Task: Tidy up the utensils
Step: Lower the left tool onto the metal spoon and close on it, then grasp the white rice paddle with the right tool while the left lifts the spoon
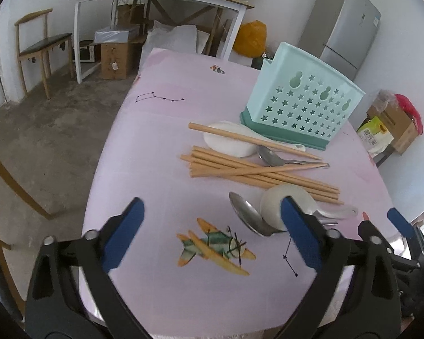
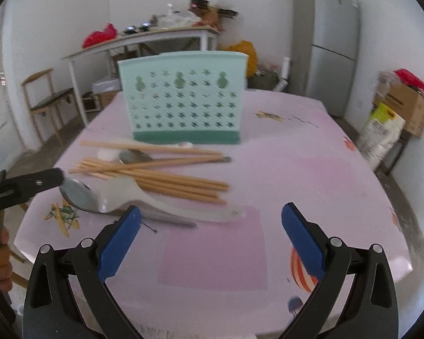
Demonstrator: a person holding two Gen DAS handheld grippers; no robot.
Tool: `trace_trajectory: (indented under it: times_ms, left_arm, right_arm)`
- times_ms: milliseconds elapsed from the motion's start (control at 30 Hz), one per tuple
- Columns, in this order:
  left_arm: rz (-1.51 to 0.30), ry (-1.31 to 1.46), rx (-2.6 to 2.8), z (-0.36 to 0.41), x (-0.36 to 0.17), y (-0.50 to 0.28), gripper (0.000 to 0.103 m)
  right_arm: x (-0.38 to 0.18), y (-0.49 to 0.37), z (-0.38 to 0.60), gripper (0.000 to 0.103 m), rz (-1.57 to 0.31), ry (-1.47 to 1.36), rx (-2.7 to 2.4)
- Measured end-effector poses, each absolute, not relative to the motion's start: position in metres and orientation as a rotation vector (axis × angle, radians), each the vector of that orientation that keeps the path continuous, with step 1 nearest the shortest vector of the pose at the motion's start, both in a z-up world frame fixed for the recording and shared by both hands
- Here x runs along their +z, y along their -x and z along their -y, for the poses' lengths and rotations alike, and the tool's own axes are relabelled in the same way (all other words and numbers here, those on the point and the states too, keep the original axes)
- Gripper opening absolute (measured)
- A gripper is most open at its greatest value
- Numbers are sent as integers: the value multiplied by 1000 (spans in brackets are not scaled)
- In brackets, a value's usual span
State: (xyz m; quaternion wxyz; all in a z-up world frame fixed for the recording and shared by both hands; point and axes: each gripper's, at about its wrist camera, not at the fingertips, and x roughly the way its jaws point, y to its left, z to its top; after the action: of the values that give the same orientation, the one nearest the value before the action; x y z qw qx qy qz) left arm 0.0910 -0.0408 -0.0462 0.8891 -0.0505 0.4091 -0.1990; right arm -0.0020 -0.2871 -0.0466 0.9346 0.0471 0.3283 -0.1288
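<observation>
Blue pads of my left fingers and right fingers stand apart, holding nothing, above the desk's near edge. I judge sorting hasn't begun: spoons nearest, chopsticks mid-desk, mint holder empty-looking toward the far edge. Next I'd close on one spoon handle.

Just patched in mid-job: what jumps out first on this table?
The mint-green plastic utensil holder with star cutouts stands upright at the far side of the pink tablecloth, apparently empty. In front of it lies a loose pile of wooden chopsticks mixed with metal and white ceramic spoons. Both grippers, left and right, hover open, holding nothing.
</observation>
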Motion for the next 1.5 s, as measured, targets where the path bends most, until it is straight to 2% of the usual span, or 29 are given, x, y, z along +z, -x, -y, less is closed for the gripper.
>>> trace_trajectory:
  times_ms: [33,100,200,333,533,667,933,1100,1200,1300,1500]
  left_arm:
    - [-857,100,-417,42,-48,-93,76]
    - [-896,116,-439,44,-53,-99,61]
    - [-937,149,-469,46,-58,-104,47]
    - [-986,149,-505,52,-66,-108,37]
    - [-995,157,-513,55,-71,-111,13]
    - [-1011,187,-522,49,-71,-111,11]
    - [-1048,185,-517,25,-68,-104,10]
    - [-1061,197,-521,11,-69,-104,10]
    - [-1063,198,-526,6,-70,-105,10]
    - [-1065,204,-528,3,-70,-104,10]
    - [-1047,213,-527,2,-70,-103,9]
  right_arm:
    - [-46,1,288,97,-661,-97,-254]
    - [-47,-3,289,97,-655,-95,-231]
    - [-47,-8,290,97,-650,-89,-217]
    - [-44,-8,291,97,-642,-96,-198]
    - [-35,-3,283,97,-623,-52,-130]
    - [-28,-7,274,88,-630,14,-71]
    - [-41,-40,260,54,-803,135,102]
    - [-63,-57,237,37,-900,327,178]
    - [-72,-60,229,31,-932,423,196]
    - [-73,-61,221,27,-927,481,207]
    - [-76,-59,206,6,-889,567,183]
